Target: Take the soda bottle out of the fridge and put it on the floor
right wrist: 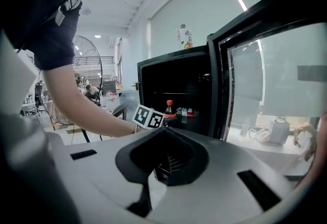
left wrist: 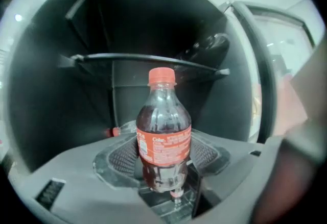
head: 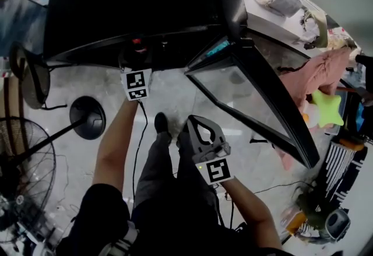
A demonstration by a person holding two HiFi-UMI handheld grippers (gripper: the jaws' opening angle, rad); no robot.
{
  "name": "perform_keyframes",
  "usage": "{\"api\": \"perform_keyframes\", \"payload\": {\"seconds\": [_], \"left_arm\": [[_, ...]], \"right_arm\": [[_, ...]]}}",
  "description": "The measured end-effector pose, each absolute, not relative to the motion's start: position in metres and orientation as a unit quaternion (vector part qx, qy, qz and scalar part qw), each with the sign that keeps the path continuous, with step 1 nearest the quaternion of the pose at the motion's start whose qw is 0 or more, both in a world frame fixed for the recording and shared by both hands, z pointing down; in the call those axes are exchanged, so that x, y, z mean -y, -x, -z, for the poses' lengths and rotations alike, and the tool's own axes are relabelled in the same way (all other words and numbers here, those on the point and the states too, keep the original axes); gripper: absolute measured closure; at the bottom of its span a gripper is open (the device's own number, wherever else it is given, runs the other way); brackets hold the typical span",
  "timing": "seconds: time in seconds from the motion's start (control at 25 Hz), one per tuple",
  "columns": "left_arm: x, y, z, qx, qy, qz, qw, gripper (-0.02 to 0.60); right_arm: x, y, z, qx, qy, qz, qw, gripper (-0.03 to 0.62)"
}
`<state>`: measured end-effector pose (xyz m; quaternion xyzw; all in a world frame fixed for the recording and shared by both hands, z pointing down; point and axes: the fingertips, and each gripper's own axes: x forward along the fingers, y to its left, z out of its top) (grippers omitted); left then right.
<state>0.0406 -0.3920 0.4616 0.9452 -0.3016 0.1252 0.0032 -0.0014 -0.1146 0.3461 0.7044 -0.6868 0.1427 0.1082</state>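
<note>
Fridge (left wrist: 51, 116) interior, dark: our left gripper (left wrist: 163, 163) seemingly clamps the soda bottle (left wrist: 163, 133) inside; we should withdraw it upright. Right gripper (right wrist: 162, 160), outside the fridge, closed, empty.

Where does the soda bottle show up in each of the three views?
Head view: soda bottle, only its red cap, in the fridge mouth.
Left gripper view: the bottle stands centre, between the jaws.
Right gripper view: the bottle, small, mid-frame, inside the fridge.
Shared landmark: the open glass door.
</note>
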Motion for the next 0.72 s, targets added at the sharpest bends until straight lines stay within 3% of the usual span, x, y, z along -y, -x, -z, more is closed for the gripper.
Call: {"api": "perform_keyframes", "payload": {"seconds": [0.32,0.72], "left_arm": [[0.34,0.015,-0.482,0.272,-0.954,-0.124,-0.003,0.27],[0.285,0.052,-0.577,0.236,-0.963,-0.126,-0.005,0.27]], "right_arm": [[0.118,-0.002,-0.397,0.691,-0.702,-0.136,0.105,0.576],[0.132,-0.019,-0.495,0.705,-0.694,-0.102,0.105,0.576]]}}
